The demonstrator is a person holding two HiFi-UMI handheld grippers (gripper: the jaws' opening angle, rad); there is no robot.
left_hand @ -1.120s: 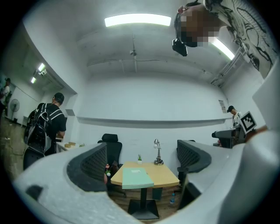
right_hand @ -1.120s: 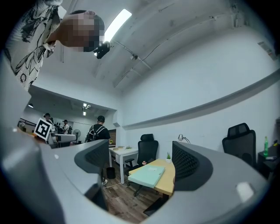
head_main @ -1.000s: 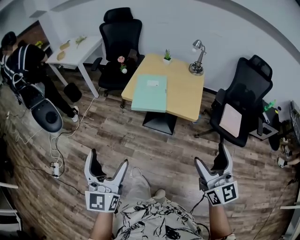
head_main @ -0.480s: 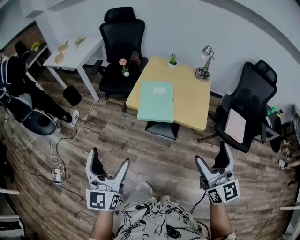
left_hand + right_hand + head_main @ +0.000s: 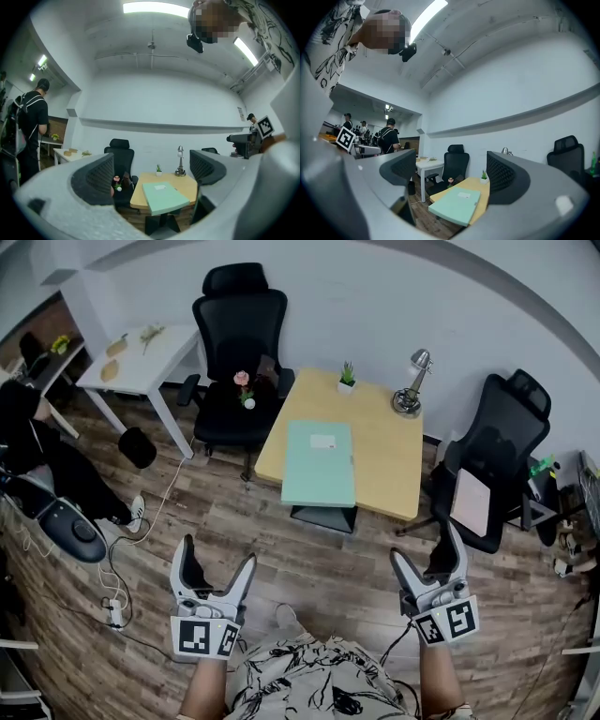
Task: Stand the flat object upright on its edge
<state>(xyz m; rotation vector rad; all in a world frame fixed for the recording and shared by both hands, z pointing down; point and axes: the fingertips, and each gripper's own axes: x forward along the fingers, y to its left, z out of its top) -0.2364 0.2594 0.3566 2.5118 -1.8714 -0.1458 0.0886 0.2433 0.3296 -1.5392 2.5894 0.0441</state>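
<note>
A flat mint-green folder (image 5: pixel 319 463) lies on a small wooden table (image 5: pixel 384 465), overhanging its near edge; it also shows as the folder (image 5: pixel 165 197) and the folder (image 5: pixel 456 206). My left gripper (image 5: pixel 214 566) hangs open over the wooden floor, far short of the table, nothing between its jaws. My right gripper (image 5: pixel 427 554) is open too, at the same distance, empty. In the gripper views the left gripper (image 5: pixel 149 172) and the right gripper (image 5: pixel 454 174) both frame the table from afar.
A black office chair (image 5: pixel 236 343) stands left of the table, another chair (image 5: pixel 489 474) right of it. A small potted plant (image 5: pixel 347 377) and a desk lamp (image 5: pixel 411 390) sit at the table's far edge. A white desk (image 5: pixel 141 352) and a person (image 5: pixel 37 446) are at left. Cables (image 5: pixel 112 559) lie on the floor.
The view has shifted so the table sits slightly lower and more to the right. The person at left has moved down and leftward. Both grippers keep the same open pose.
</note>
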